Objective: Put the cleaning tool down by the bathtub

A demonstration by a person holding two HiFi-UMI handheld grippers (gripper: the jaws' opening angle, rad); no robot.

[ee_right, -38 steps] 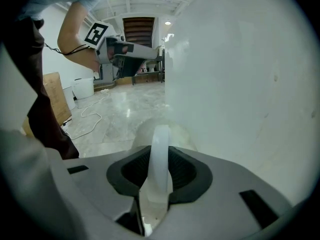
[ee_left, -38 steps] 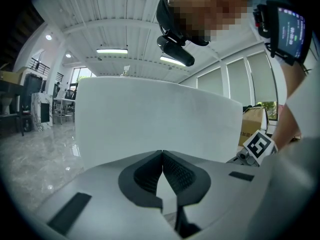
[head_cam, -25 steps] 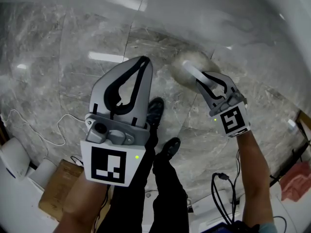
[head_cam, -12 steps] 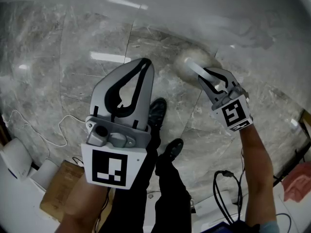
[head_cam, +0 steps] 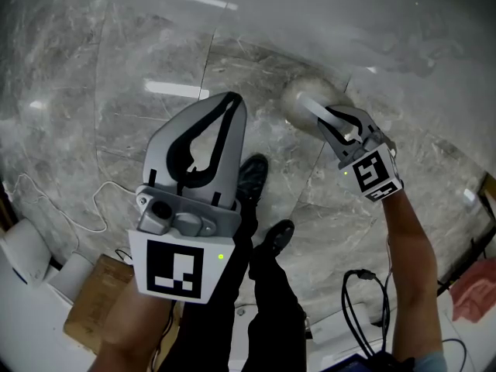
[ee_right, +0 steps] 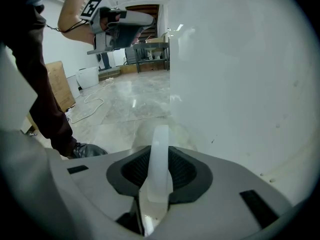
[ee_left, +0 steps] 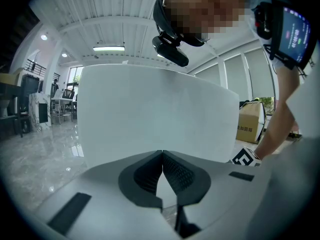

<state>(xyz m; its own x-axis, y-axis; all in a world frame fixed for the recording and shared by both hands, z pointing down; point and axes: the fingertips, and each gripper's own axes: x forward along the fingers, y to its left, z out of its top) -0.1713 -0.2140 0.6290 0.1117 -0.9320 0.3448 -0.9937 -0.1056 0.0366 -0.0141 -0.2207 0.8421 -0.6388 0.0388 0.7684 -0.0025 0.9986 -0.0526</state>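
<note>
The cleaning tool has a white handle (head_cam: 316, 117) and a round pale scrubbing head (head_cam: 304, 98) that hangs just above the marble floor. My right gripper (head_cam: 332, 124) is shut on the handle, which shows between the dark pads in the right gripper view (ee_right: 160, 156). The white bathtub (head_cam: 403, 22) curves across the top right, and its wall (ee_right: 240, 74) rises close on the tool's right. Held higher on the left, my left gripper (head_cam: 230, 99) is shut and empty, its tips meeting (ee_left: 162, 154) in front of the tub (ee_left: 150, 109).
The person's two black shoes (head_cam: 249, 173) (head_cam: 273, 235) stand on the grey marble floor between the grippers. A cardboard box (head_cam: 93, 301), a white bin (head_cam: 23, 250) and a white cord (head_cam: 62, 200) lie at the lower left. Black cables (head_cam: 360, 308) trail at the lower right.
My right gripper has sunk toward the floor with the cleaning tool, shifting slightly right in the head view. The left gripper has stayed where it was.
</note>
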